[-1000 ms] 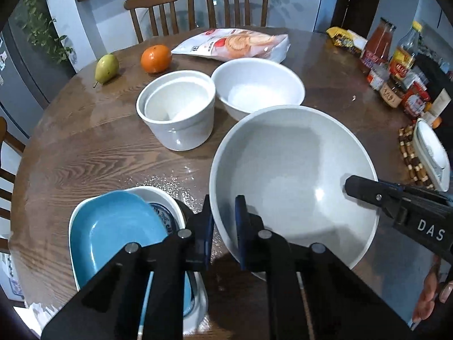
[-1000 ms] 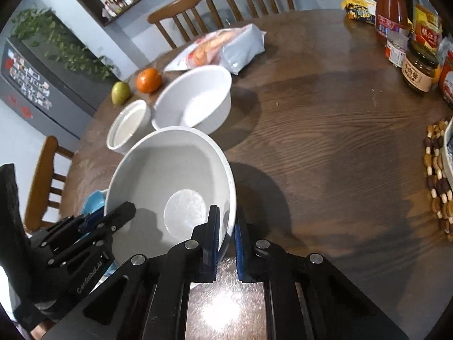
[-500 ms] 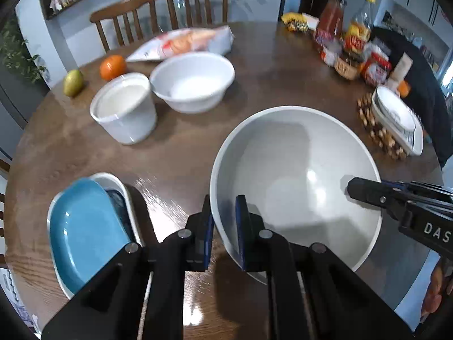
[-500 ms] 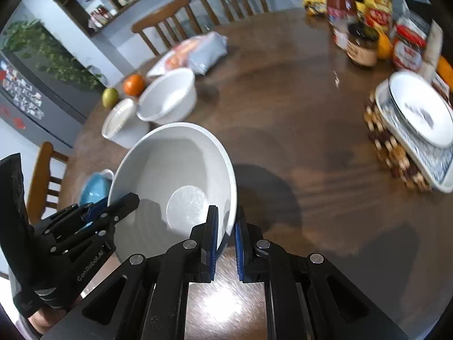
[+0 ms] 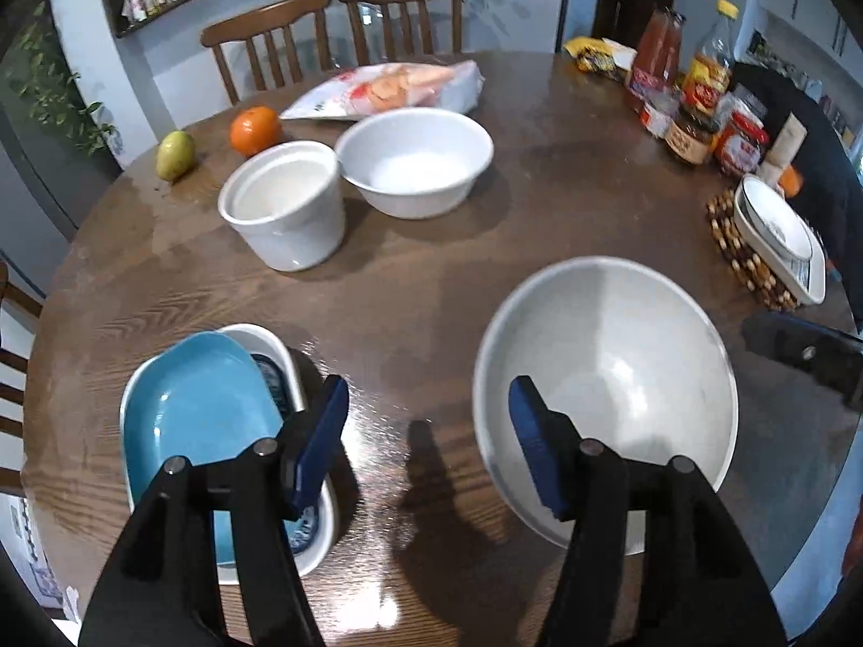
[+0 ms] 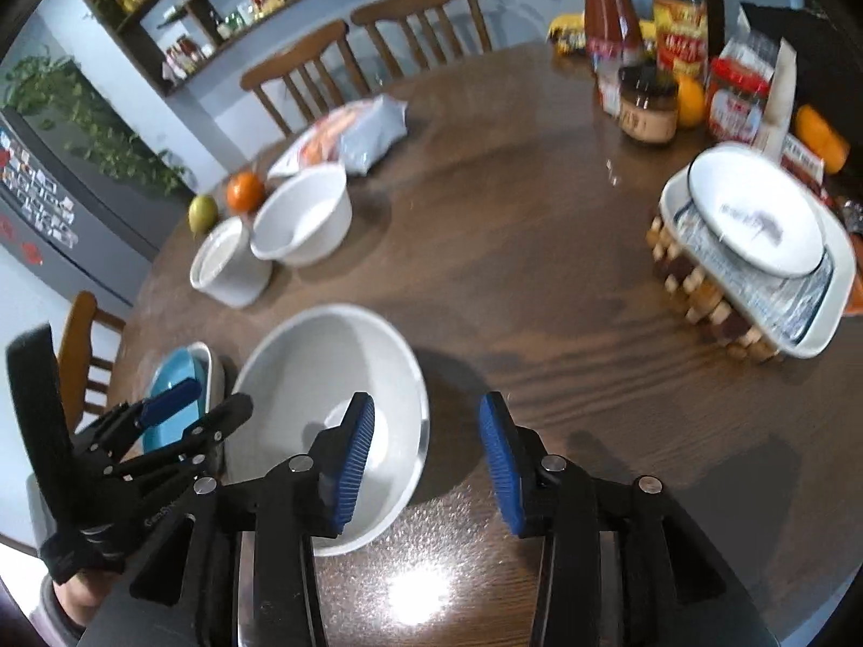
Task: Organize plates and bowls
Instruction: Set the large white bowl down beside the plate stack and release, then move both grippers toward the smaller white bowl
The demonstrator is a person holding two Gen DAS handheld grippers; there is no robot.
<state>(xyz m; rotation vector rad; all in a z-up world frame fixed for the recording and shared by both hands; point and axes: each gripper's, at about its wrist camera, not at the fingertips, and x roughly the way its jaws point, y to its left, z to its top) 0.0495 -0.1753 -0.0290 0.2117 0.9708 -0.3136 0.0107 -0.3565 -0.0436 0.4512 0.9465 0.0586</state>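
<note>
The big white bowl sits upright on the round wooden table, close to the near edge, at about five o'clock from the table's middle. Both tools are letting go of it. The left tool has its blue pads spreading apart; the bowl's left rim lies between them, the right-hand pad over the inside of the bowl, and neither pad appears to press on the rim. The right tool is opening too, with the bowl's right rim in the gap between its ribbed blue pads, and nothing is gripped there either.

At about eight o'clock on the table, just beside the left tool, a blue dish lies nested in a white oval dish. Further back, around eleven o'clock, a straight-sided white pot stands touching or nearly touching a medium white bowl. Behind those are an orange, a pear and a bag of snacks.

Over at three o'clock a white plate rests in a patterned rectangular dish, which sits on a beaded wooden trivet. Jars and sauce bottles crowd the edge at about two o'clock. Two wooden chairs stand at the far side.
</note>
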